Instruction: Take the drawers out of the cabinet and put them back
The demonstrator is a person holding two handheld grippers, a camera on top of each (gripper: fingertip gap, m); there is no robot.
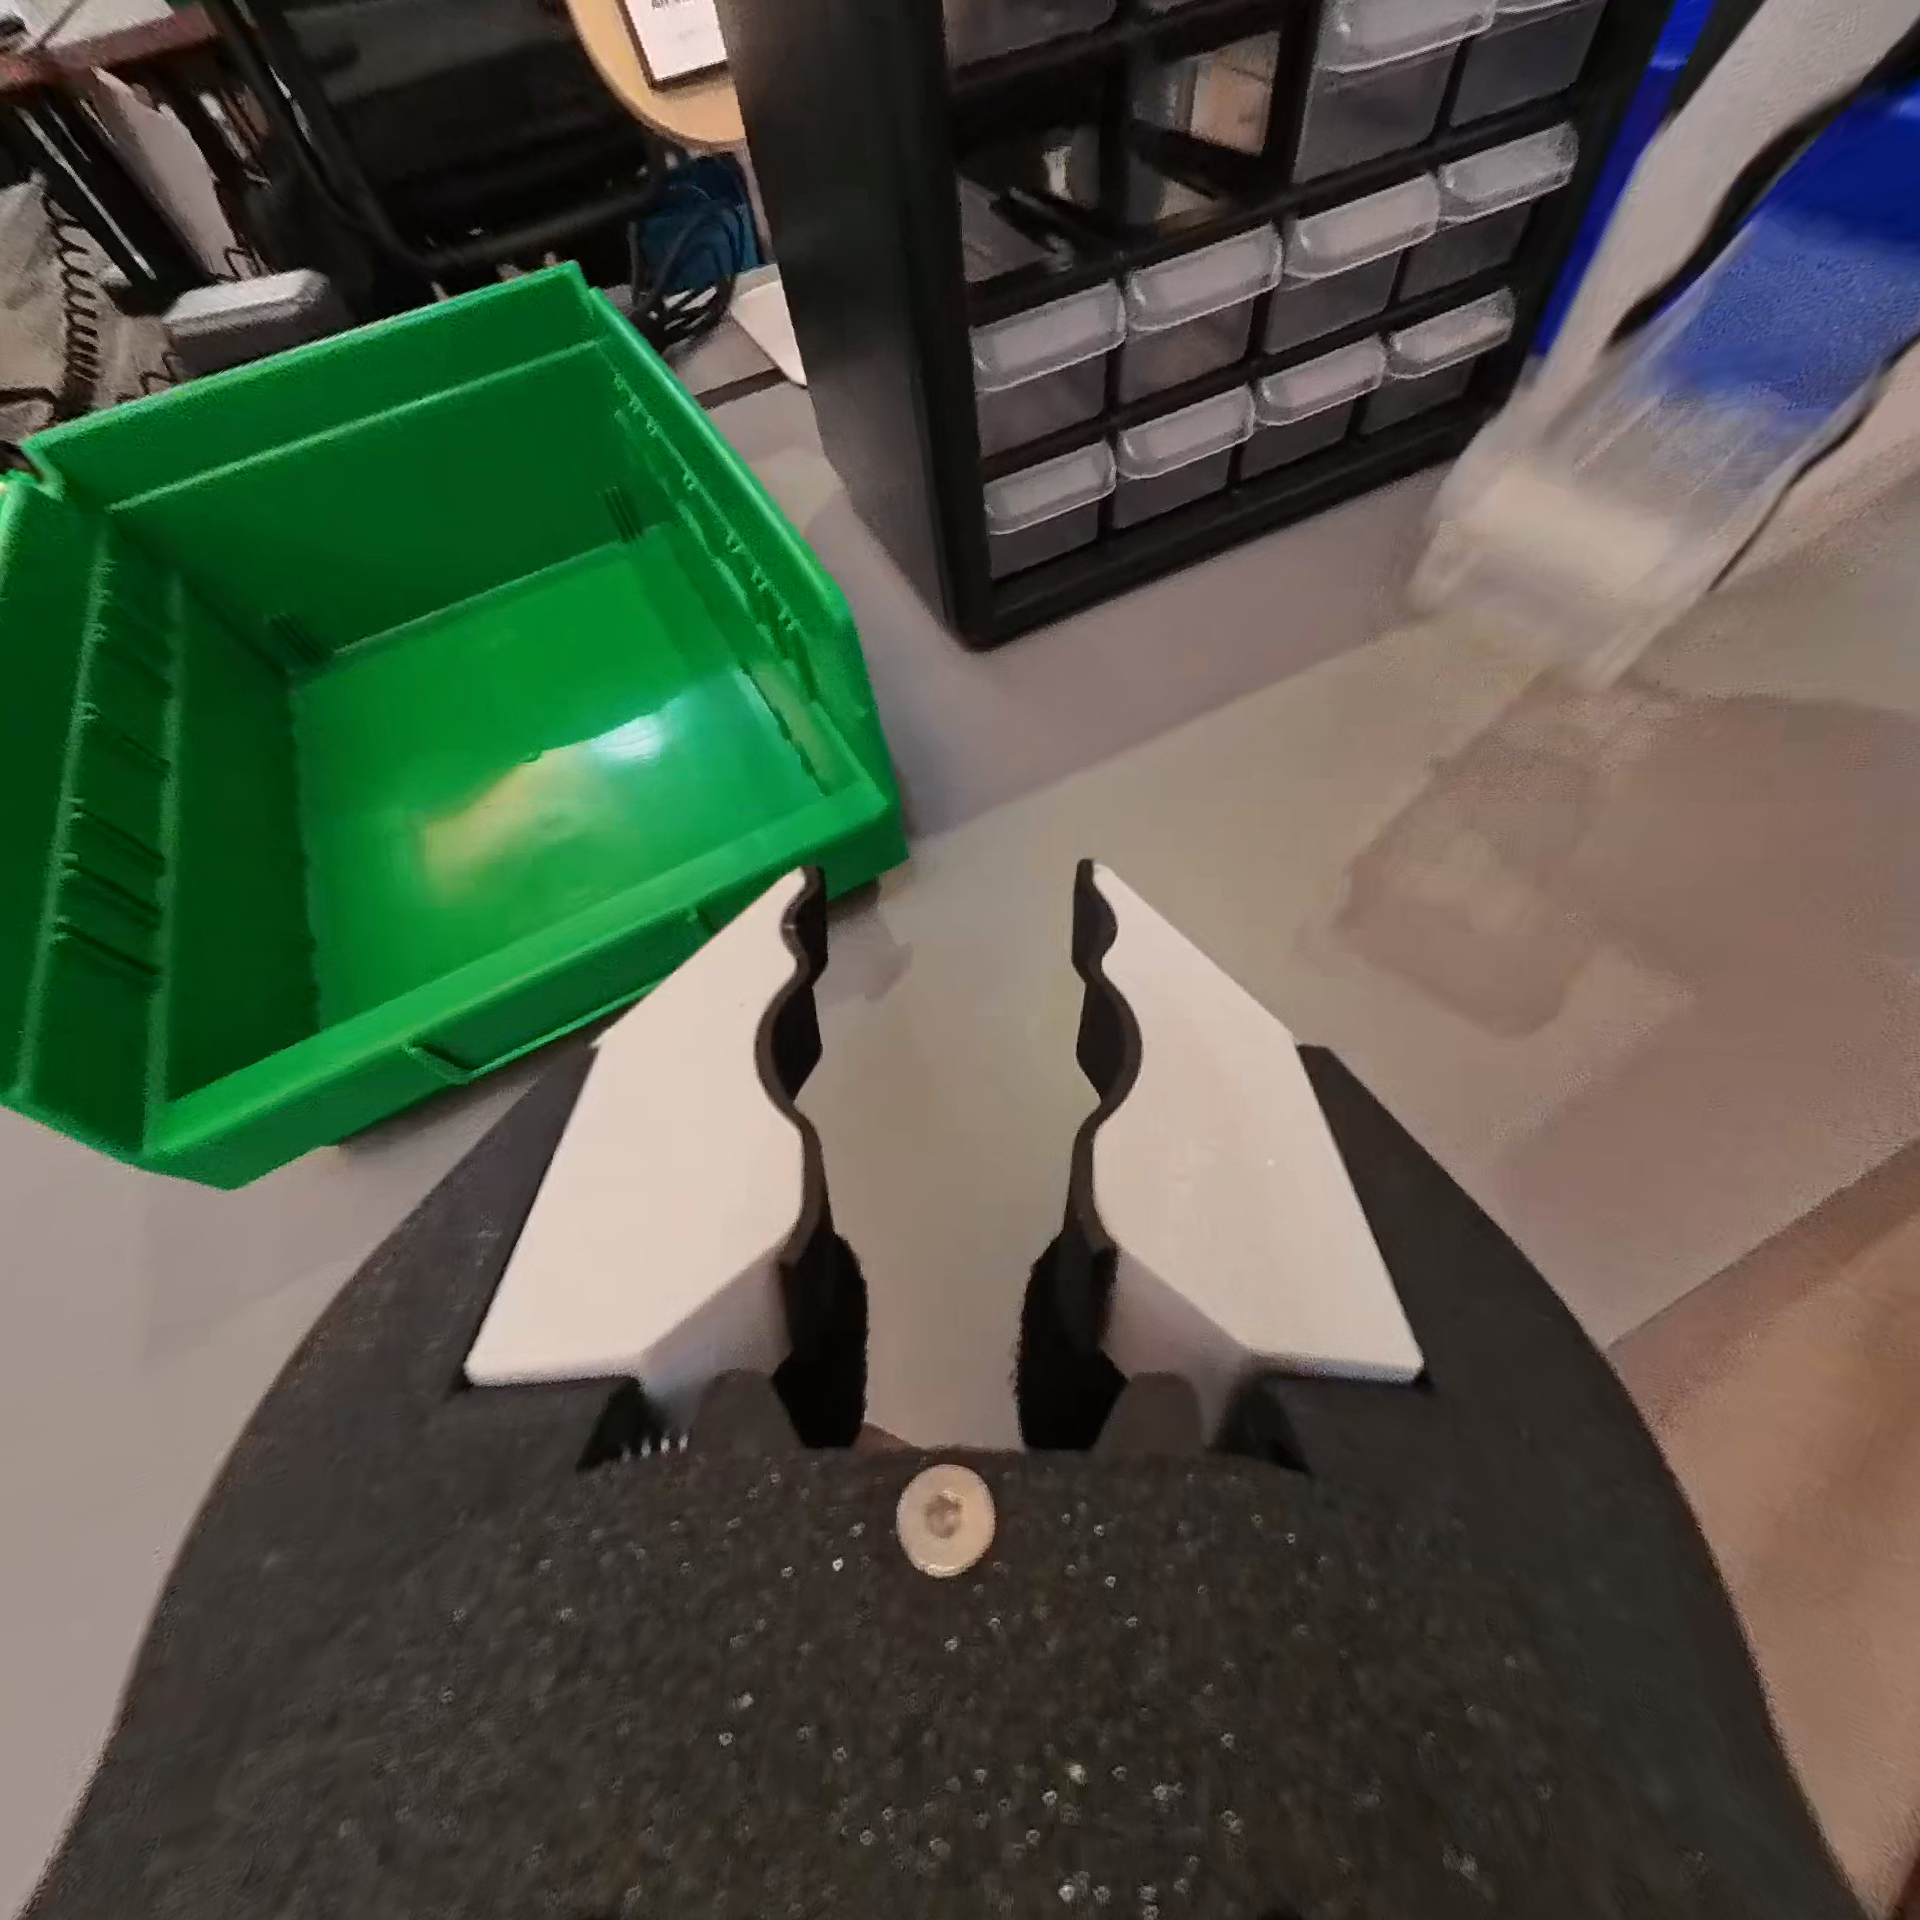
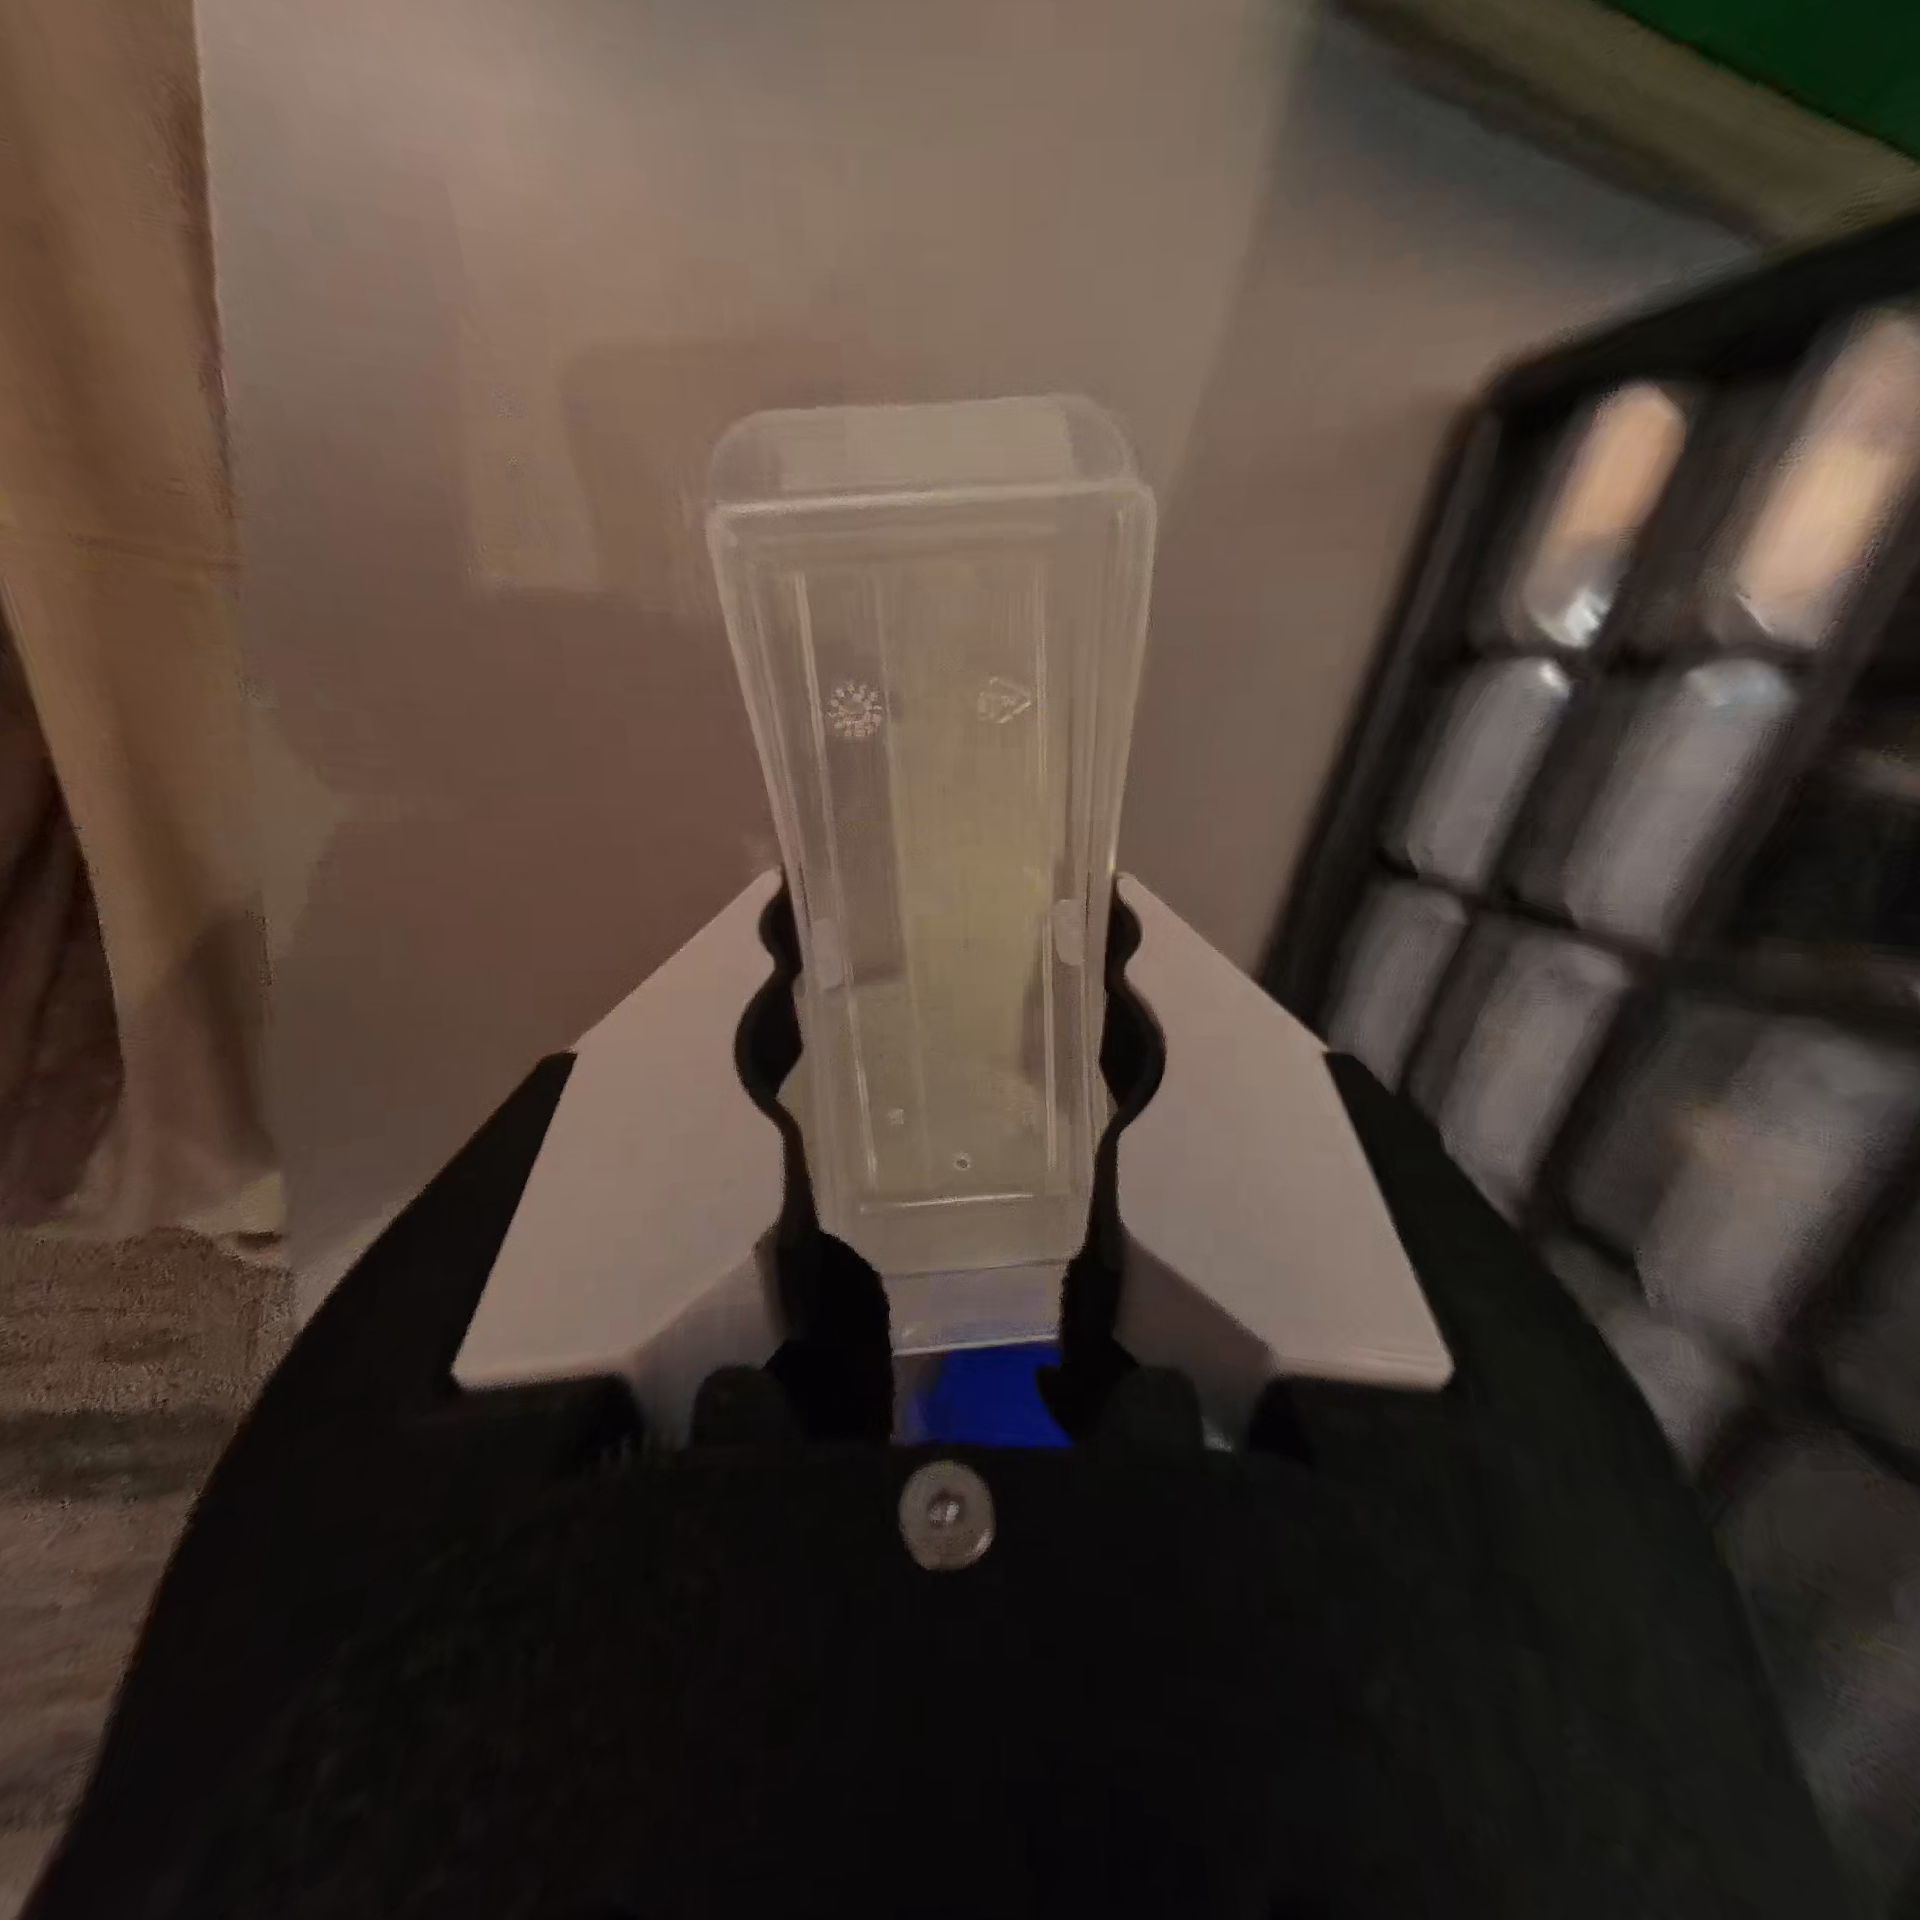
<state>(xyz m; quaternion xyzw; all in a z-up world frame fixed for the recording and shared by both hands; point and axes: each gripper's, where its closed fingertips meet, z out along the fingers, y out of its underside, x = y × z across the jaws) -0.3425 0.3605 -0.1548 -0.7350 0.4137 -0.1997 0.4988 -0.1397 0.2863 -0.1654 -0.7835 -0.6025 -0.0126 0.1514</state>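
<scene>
While left tongs (image 1: pixel 948 904) idle (agape), right tongs (image 2: pixel 945 914) grip drawer (image 2: pixel 935 810).

A clear plastic drawer (image 2: pixel 935 831), empty, points toward 12 o'clock in the right wrist view. The black cabinet (image 1: pixel 1195 343), at 1 o'clock, has open slots top-left.

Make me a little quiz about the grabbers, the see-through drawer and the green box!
1. True or false: the right gripper is shut on the clear drawer.
2. What is inside the green bin? A) screws B) a drawer C) nothing seen
3. Fill in: the left gripper is ____ and holds nothing.

Key: 1 true. 2 C. 3 open.
</scene>
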